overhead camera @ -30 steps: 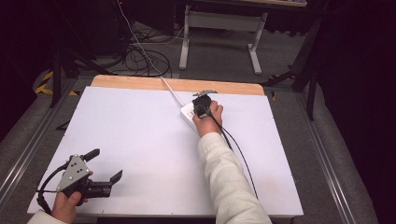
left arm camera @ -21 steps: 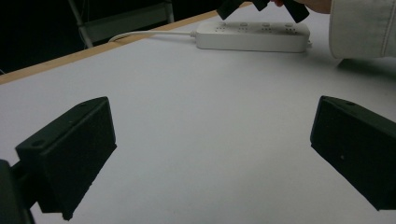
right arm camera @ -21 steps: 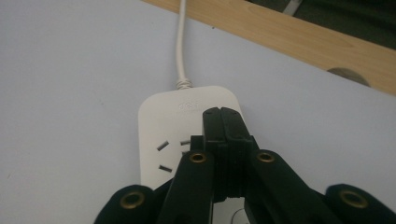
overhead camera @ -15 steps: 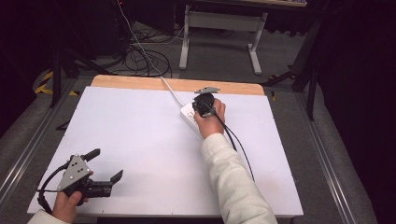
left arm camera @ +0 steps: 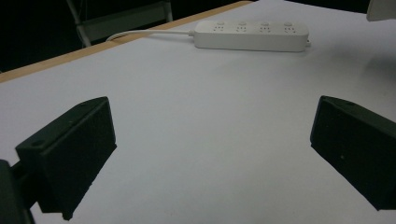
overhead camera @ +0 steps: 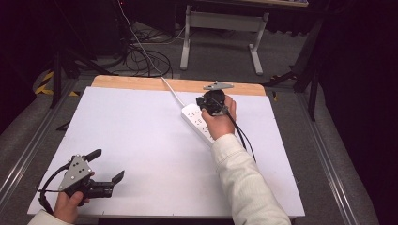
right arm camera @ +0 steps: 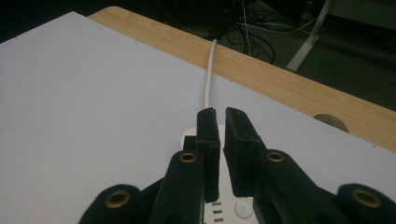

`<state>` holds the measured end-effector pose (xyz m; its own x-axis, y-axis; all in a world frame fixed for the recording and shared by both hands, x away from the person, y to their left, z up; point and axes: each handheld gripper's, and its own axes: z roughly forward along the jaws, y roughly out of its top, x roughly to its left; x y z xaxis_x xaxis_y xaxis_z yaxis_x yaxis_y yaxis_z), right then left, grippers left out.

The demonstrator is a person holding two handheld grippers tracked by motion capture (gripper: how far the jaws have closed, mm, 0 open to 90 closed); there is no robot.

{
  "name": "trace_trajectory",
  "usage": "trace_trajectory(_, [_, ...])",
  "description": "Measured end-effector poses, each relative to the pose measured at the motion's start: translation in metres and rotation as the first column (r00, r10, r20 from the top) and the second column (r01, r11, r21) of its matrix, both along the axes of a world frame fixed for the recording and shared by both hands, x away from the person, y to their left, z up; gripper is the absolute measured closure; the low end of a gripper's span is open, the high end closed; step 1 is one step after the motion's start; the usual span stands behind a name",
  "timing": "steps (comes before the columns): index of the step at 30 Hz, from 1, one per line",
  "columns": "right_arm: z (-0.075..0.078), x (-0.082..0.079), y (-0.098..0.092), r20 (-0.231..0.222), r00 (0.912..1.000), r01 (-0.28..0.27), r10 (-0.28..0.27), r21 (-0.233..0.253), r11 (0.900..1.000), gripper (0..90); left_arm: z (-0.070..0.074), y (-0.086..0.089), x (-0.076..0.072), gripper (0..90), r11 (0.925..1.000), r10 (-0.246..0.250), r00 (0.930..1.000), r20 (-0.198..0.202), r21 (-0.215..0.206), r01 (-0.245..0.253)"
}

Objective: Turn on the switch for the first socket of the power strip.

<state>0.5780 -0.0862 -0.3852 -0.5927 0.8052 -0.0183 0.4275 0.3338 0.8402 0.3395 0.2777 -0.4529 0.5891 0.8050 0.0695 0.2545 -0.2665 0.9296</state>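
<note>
- White sheet point(overhead camera: 141, 140) over a wooden table point(overhead camera: 141, 83); bare wood strip along far edge. Dark floor beyond, with loose cables point(overhead camera: 141, 61) and a grey stand point(overhead camera: 225, 28).
- White power strip point(overhead camera: 199, 123) on sheet, right of centre, towards far edge, lying diagonally. Cord point(overhead camera: 172, 92) leaves its far end and crosses the wood strip off the table.
- Right gripper point(overhead camera: 212, 104) held in right hand point(overhead camera: 220, 123), directly above far end of power strip. Grey three-cornered plate point(overhead camera: 218, 86) on top.
- Right gripper view: jaws nearly closed, narrow slit between them, nothing seen held in it. Tips over strip's end point(right arm camera: 189, 135) where cord point(right arm camera: 208, 74) exits. Sockets and a round button visible beneath jaw bases. Contact with strip: cannot tell.
- Left gripper point(overhead camera: 107, 169) in left hand point(overhead camera: 70, 206) near front-left corner of sheet, well apart from power strip. Jaws spread wide, empty.
- Left gripper view: both jaws far apart over bare sheet; power strip point(left arm camera: 252, 35) lies far ahead, a row of four buttons along it.
</note>
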Motion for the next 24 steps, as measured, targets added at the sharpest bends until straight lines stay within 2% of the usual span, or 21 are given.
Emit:
trace_trajectory(2, [0.002, -0.003, -0.001, 0.003, 0.9999, -0.011, 0.011, -0.005, 1.000, 76.5, 0.000, 0.000, 0.000, 0.8, 1.0000, 0.002, 1.0000, -0.003, -0.003, -0.002])
trace_trajectory(5, [0.006, -0.007, -0.002, 0.026, 0.9994, -0.021, 0.021, 0.010, 1.000, 59.7, 0.000, 0.000, 0.000, 0.7, 1.0000, 0.002, 1.0000, -0.001, -0.001, -0.002])
trace_trajectory(6, [0.007, -0.009, -0.003, 0.022, 0.9996, -0.016, 0.016, 0.022, 1.000, 55.3, 0.000, -0.001, 0.000, 0.8, 1.0000, 0.002, 1.0000, -0.001, -0.002, -0.002])
trace_trajectory(9, [0.014, -0.017, -0.006, 0.035, 0.9986, -0.042, 0.041, 0.039, 0.998, 51.2, 0.000, 0.000, 0.000, 0.8, 1.0000, 0.000, 1.0000, 0.002, 0.007, 0.000])
trace_trajectory(11, [0.018, -0.022, -0.008, 0.046, 0.9979, -0.047, 0.046, 0.029, 0.998, 43.4, 0.000, 0.000, 0.000, 0.8, 1.0000, 0.001, 1.0000, 0.002, 0.005, -0.001])
trace_trajectory(14, [0.025, -0.032, -0.012, 0.044, 0.9972, -0.063, 0.061, 0.057, 0.996, 35.9, 0.000, 0.000, 0.000, 0.8, 1.0000, 0.001, 1.0000, 0.002, 0.006, -0.001])
trace_trajectory(19, [0.033, -0.052, -0.021, 0.084, 0.9910, -0.111, 0.104, 0.080, 0.991, 27.8, 0.000, -0.001, 0.000, 0.8, 1.0000, 0.003, 1.0000, 0.002, 0.007, -0.003])
trace_trajectory(24, [0.036, -0.069, -0.032, 0.098, 0.9865, -0.140, 0.132, 0.090, 0.986, 21.3, 0.000, -0.002, 0.000, 0.8, 1.0000, 0.005, 1.0000, 0.000, 0.004, -0.005])
